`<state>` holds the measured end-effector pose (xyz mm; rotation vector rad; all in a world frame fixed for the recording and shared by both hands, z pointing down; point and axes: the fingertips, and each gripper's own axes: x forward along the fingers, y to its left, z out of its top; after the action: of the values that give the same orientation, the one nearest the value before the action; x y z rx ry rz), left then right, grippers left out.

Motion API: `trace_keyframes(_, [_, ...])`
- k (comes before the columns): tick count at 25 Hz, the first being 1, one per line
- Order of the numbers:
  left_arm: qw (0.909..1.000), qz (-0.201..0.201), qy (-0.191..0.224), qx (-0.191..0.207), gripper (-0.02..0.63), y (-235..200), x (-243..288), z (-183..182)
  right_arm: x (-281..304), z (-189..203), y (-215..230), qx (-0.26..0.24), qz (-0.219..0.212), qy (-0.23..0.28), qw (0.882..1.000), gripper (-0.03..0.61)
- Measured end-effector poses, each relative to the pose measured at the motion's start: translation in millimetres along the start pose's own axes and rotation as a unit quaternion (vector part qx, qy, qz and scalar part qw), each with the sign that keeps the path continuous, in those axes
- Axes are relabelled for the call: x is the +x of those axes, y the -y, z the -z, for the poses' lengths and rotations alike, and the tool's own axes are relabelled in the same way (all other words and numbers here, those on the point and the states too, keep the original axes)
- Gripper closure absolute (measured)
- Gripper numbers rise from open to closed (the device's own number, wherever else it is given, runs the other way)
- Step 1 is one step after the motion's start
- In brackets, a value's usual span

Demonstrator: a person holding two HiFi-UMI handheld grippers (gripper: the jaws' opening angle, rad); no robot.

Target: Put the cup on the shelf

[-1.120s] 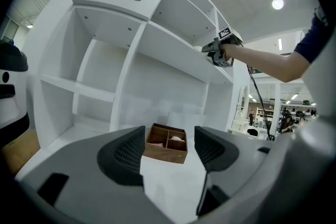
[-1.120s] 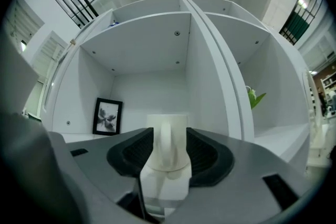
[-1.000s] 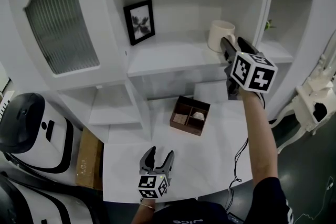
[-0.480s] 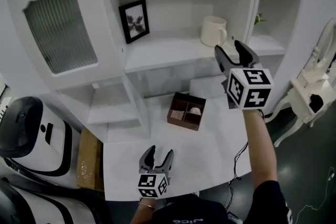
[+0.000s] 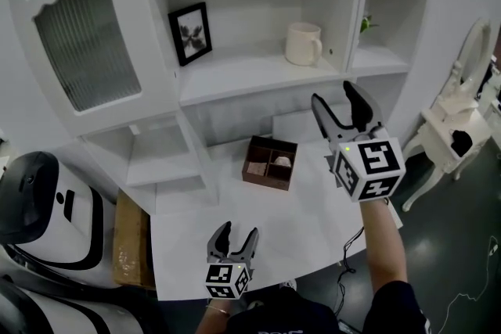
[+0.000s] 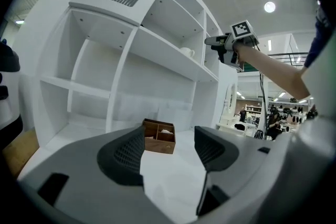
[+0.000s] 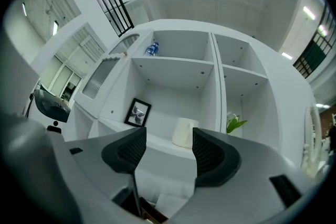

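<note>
Cup (image 5: 302,43) upright on the shelf (image 5: 235,82), both grippers empty.

Head view: right gripper (image 5: 334,96) raised short of the shelf edge, jaws just opened wide, nothing between them, cup well ahead of it, picture frame (image 5: 190,33) further left on the same shelf; left gripper (image 5: 238,231) low over the table (image 5: 313,231), jaws apart, wooden box (image 5: 269,163) ahead. Left gripper view: jaws spread over bare table, box straight beyond the tips, right gripper high to the right, aimed toward the cup. Right gripper view: jaws wide, cup (image 7: 185,132) seen through the gap, well apart from them, frame to its left, green plant (image 7: 234,124) in the next compartment right.
</note>
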<state>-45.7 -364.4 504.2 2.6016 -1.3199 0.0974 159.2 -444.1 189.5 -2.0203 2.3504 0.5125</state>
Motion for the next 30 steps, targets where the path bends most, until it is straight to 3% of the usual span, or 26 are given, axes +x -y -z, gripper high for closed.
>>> trace_keyframes(19, [0.9999, 0.009, 0.008, 0.01, 0.321, -1, -27, 7, -93, 81, -69, 0.021, 0.006, -0.032, 0.999, 0.307])
trace_keyframes(30, [0.9996, 0.023, 0.014, 0.01, 0.322, 7, -36, 15, -143, 160, -95, 0.044, 0.021, -0.082, 0.995, 0.314])
